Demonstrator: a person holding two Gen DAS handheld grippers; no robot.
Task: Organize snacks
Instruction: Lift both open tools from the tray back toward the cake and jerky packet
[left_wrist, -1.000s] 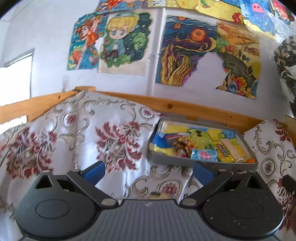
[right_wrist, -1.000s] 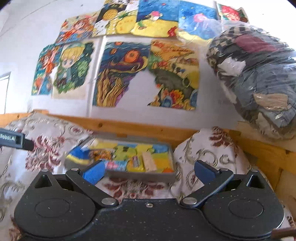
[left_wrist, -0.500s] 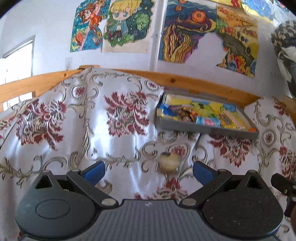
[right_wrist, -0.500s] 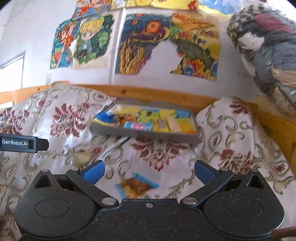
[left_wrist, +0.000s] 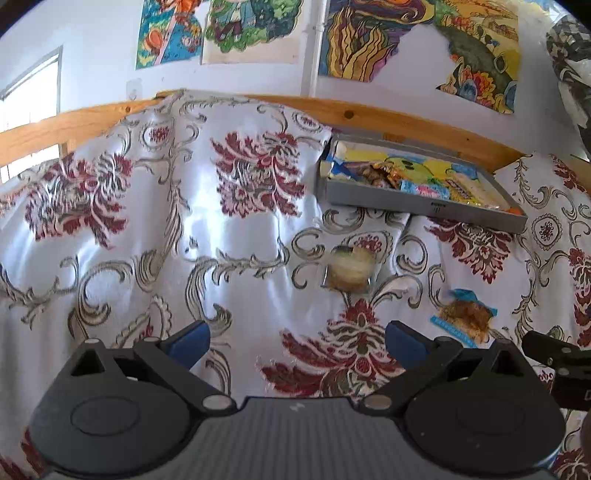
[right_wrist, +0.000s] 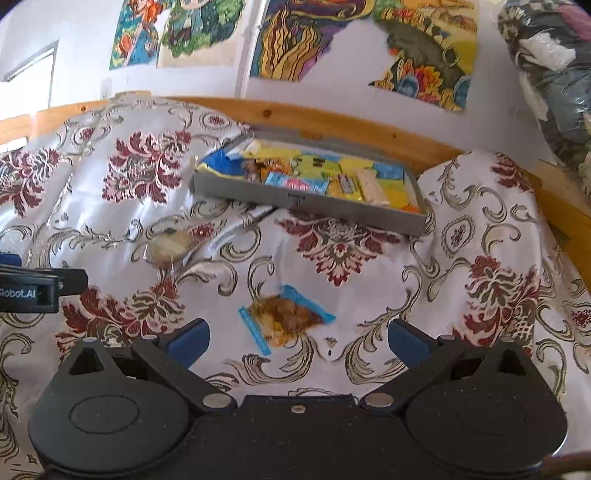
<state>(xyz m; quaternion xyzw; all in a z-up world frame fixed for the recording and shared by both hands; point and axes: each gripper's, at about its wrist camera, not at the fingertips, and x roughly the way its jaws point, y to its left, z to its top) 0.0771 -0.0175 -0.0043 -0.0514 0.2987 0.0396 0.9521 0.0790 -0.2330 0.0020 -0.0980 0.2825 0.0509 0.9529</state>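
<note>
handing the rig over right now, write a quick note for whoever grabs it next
Left gripper: open, empty, above the floral cloth.
Right gripper: open, empty, lined up near the blue-edged snack packet.
Gray tray sits at the back by the wooden rail and already holds several snacks.
Two are still loose on the cloth: the blue-edged packet and a clear-wrapped pale snack to its left, nearer the left gripper.
Left to do: pick up both and place them in the tray, probably one per gripper.
</note>
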